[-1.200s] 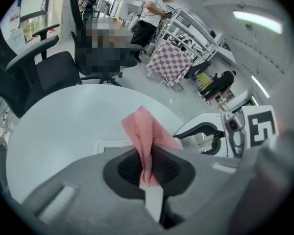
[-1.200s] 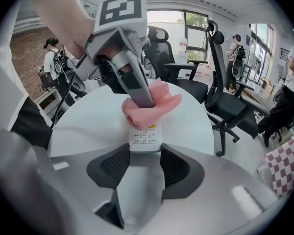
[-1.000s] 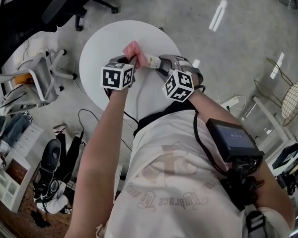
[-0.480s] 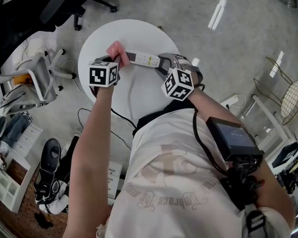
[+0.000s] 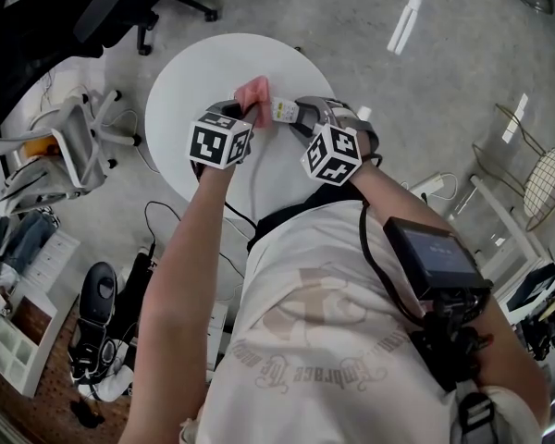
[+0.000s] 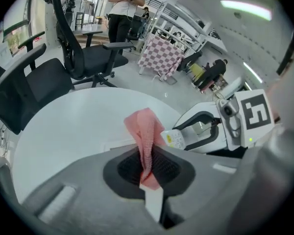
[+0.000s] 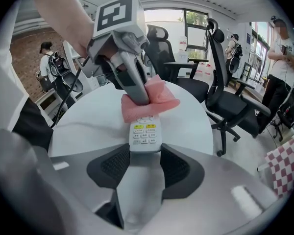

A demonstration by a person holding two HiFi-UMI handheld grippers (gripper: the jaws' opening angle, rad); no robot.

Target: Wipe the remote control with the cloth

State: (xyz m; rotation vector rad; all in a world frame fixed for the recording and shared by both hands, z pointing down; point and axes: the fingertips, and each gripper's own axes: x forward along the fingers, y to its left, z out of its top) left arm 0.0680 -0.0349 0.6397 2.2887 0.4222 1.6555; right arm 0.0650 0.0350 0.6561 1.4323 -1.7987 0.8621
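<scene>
Part of remote control [image 7: 145,133] hidden under cloth [image 7: 161,100] (keypad end shows).

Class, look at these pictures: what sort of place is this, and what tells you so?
Probably an open office or lab: black swivel chairs, a round white table, ceiling strip lights.

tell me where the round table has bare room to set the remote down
Bare: the far half of the white round table, from the pink cloth to the far rim, and the left strip beside the left hand-held gripper. Crowded: the near right, where the right hand-held gripper holds the remote control under the cloth.
</scene>
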